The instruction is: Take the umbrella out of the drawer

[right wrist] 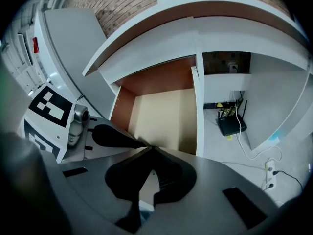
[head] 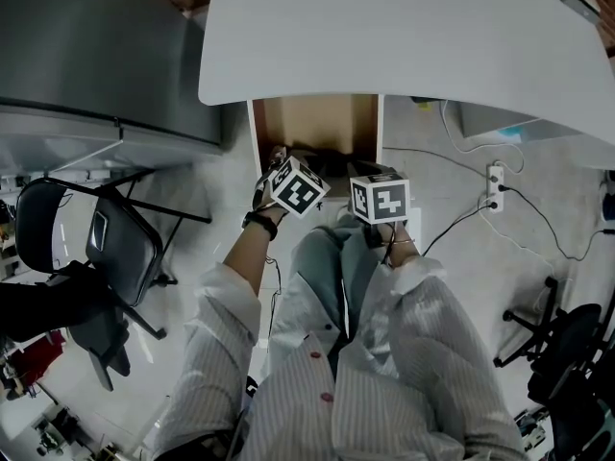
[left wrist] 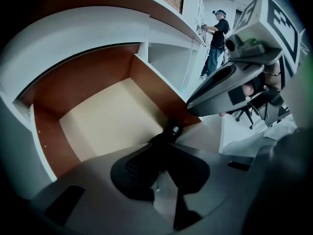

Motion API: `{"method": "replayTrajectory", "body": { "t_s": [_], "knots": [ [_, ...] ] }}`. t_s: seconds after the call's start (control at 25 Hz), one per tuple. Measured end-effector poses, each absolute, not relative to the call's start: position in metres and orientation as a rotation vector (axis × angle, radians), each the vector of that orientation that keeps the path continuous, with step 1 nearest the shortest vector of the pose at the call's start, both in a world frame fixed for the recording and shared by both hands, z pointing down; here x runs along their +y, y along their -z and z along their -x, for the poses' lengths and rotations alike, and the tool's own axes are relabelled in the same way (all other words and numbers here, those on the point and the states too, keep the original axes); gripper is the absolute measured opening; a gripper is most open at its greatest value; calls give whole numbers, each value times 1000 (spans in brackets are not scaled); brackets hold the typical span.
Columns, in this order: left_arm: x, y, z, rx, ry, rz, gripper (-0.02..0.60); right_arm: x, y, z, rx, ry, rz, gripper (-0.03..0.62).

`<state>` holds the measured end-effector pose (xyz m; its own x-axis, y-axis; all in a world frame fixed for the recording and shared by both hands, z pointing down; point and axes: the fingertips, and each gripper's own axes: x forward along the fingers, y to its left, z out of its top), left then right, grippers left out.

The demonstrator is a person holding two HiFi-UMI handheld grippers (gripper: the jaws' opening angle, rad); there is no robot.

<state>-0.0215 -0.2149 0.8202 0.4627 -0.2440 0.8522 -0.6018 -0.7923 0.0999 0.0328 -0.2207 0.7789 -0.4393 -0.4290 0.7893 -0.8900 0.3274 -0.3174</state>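
Dim, bluish, even light (soft shadows), with fisheye bending and black corners in gripper views.

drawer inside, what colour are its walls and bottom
Drawer: reddish-brown walls, pale cream bottom; best seen in the left gripper view.

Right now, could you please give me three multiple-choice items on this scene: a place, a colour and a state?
1. The drawer sits: A) under the white desk; B) on a chair; C) on a shelf.
2. Its inner side walls are: A) green; B) reddish brown; C) blue.
3. The jaws of the right tool stand: A) wide apart; B) on a cable; C) together.
Key: 1A, it juts out from beneath the white desk; 2B, the right gripper view shows brown panels; 3C, their tips meet with nothing between.
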Motion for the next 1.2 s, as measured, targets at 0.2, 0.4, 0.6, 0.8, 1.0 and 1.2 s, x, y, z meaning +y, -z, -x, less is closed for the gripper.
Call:
{"method": "replayTrajectory", "body": {
  "t_s": [0.2, 0.4, 0.6, 0.8, 1.0, 1.2],
  "knots": [
    [-218, -833, 21, -555, -1312, -2353, 143, -225, -792, -39, -1983, -1057, -1143, 35],
    [-214, -852, 26, -370, -1464, -2381, 235, -229, -797, -41, -1973, -1091, -1130, 35],
    [-207, -879, 34, -186, -1588, -2345, 324, -232, -804, -36, -1964, -1111, -1085, 35],
    [-210, -893, 37, -106, -1635, -2369, 333, -234, -810, -34, -1951, -1117, -1060, 35],
    [-216, -906, 37, -118, -1626, -2351, 331, -237, -816, -32, -1924, -1142, -1051, 35],
    [-220, -904, 36, -110, -1581, -2313, 305, -237, -820, -32, -1911, -1174, -1045, 35]
  ]
}}
